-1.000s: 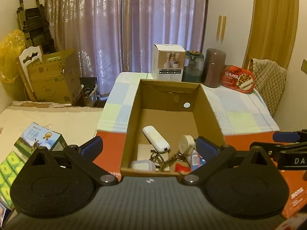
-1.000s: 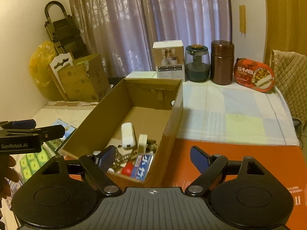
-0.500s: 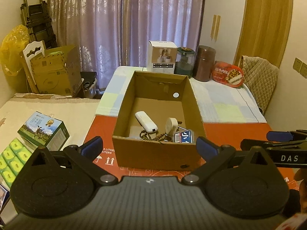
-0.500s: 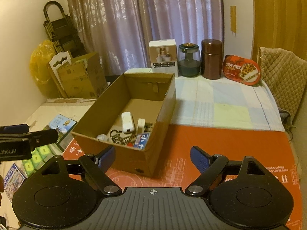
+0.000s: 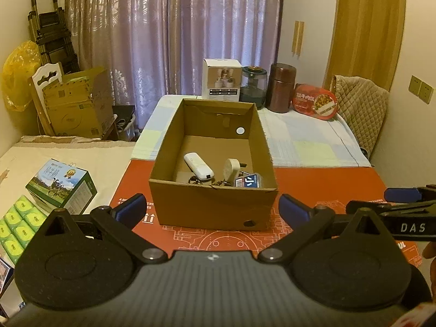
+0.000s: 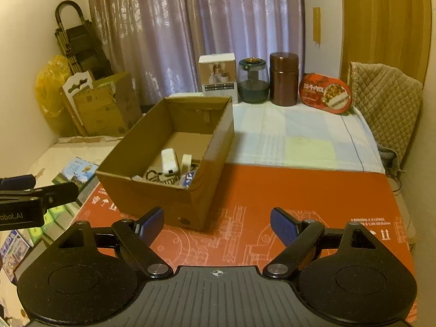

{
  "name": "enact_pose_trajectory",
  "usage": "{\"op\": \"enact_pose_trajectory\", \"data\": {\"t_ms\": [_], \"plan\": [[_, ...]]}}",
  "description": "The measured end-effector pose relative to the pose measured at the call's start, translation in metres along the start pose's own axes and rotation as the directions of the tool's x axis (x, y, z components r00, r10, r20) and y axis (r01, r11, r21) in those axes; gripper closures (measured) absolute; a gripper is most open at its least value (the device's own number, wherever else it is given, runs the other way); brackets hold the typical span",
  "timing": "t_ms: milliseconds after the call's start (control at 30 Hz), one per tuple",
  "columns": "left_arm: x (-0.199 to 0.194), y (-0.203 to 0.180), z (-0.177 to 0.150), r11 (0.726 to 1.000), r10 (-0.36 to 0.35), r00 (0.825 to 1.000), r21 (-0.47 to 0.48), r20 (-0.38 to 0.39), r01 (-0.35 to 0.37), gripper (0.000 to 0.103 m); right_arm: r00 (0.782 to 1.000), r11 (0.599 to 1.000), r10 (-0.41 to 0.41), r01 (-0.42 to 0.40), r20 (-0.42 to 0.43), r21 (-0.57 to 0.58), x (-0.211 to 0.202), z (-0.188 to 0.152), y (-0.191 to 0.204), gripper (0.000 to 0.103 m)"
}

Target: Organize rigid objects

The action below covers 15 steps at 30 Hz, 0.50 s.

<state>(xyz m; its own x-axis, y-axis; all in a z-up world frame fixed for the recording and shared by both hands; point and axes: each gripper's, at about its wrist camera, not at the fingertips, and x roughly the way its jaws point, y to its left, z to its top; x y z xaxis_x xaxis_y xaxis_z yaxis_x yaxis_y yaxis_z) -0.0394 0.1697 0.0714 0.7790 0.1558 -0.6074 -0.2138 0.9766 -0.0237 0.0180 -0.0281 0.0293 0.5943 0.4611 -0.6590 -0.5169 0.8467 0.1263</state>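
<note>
A: Cardboard box (image 5: 215, 207) sits open at centre frame in the left wrist view, on a red printed sheet (image 5: 327, 185), its near wall facing the camera. Inside, at the near end, lie a white oblong device (image 5: 198, 165), a white plug (image 5: 231, 166), a blue-and-white packet (image 5: 248, 181) and a dark chain (image 5: 197, 181), bunched together.

B: And the tongs?

A: The left gripper (image 5: 212, 208) stands wide open with nothing between its blue pads, which flank the box's near wall without touching it. The right gripper (image 6: 216, 224) is likewise spread wide and empty, over bare red sheet at lower centre, the box (image 6: 174, 190) to its upper left.

B: What surrounds it?

A: Along the back of the pastel checked cloth (image 5: 305, 141), upper centre, stand a white carton (image 5: 221, 83), a glass jar (image 5: 254, 87), a brown canister (image 5: 280, 87) and a red oval tin (image 5: 316, 100). A quilted chair back (image 5: 362, 109) is at right, a purple curtain (image 5: 174, 35) behind. At lower left sit a milk carton box (image 5: 61, 188) and green packs (image 5: 19, 223). Nothing lies between either gripper and the box.

B: What has changed in the last second?

A: Both grippers have pulled back. The left one was right at the box's near rim; now the whole front wall and a strip of red sheet show. The box looks smaller in the right view too. The contents have not moved, and both jaws stay equally wide.
</note>
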Motion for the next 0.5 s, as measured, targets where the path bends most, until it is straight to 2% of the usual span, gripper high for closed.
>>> {"op": "enact_pose_trajectory", "data": {"t_ms": [500], "plan": [[-0.001, -0.009, -0.013, 1.000, -0.012, 1.000, 0.013, -0.019, 0.013, 0.001, 1.000, 1.000, -0.016, 0.016, -0.012, -0.025, -0.001, -0.016, 0.003, 0.021]]}}
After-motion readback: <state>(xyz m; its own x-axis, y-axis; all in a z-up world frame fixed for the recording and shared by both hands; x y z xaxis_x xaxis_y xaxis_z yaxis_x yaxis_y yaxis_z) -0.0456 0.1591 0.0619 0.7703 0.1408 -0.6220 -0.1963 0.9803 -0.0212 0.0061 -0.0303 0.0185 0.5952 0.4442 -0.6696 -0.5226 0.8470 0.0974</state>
